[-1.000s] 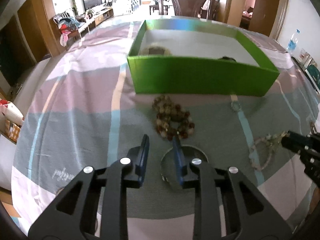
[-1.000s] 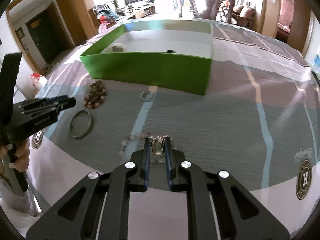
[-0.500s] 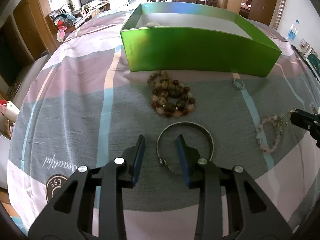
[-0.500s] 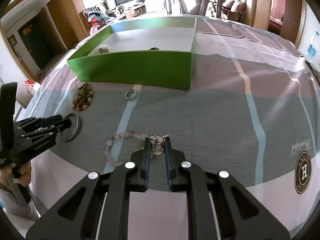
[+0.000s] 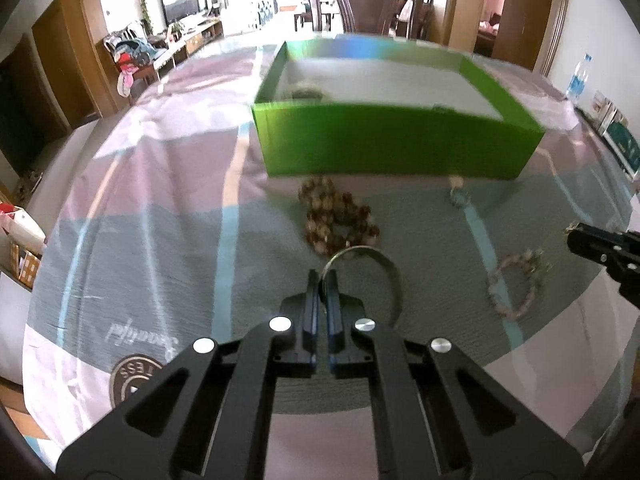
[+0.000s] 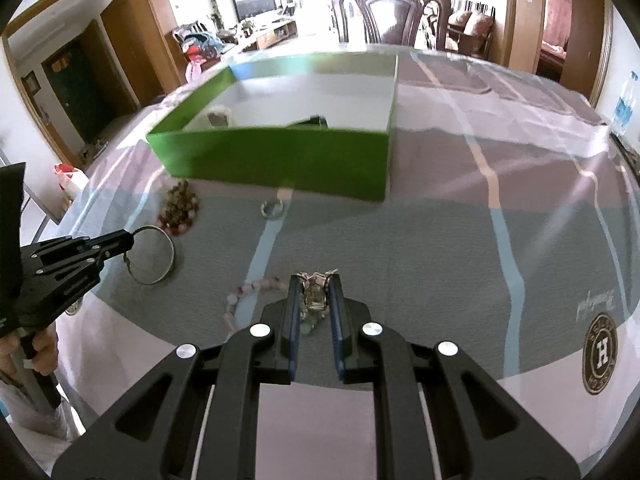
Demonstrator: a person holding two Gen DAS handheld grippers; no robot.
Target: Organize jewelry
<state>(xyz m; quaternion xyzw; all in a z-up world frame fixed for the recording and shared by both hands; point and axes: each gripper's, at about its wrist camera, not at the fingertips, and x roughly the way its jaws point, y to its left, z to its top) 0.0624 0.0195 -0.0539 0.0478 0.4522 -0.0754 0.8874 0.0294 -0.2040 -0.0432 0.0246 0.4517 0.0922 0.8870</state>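
Left wrist view has the left tongs (image 5: 323, 280) pinched on the metal bangle (image 5: 370, 268), brown beads (image 5: 338, 218) just ahead; the right tongs (image 6: 315, 284) clamp the pink bracelet's charm (image 6: 315, 298), green box (image 6: 280, 160) well beyond

Black left gripper (image 5: 323, 280), blue pads, silver screws.
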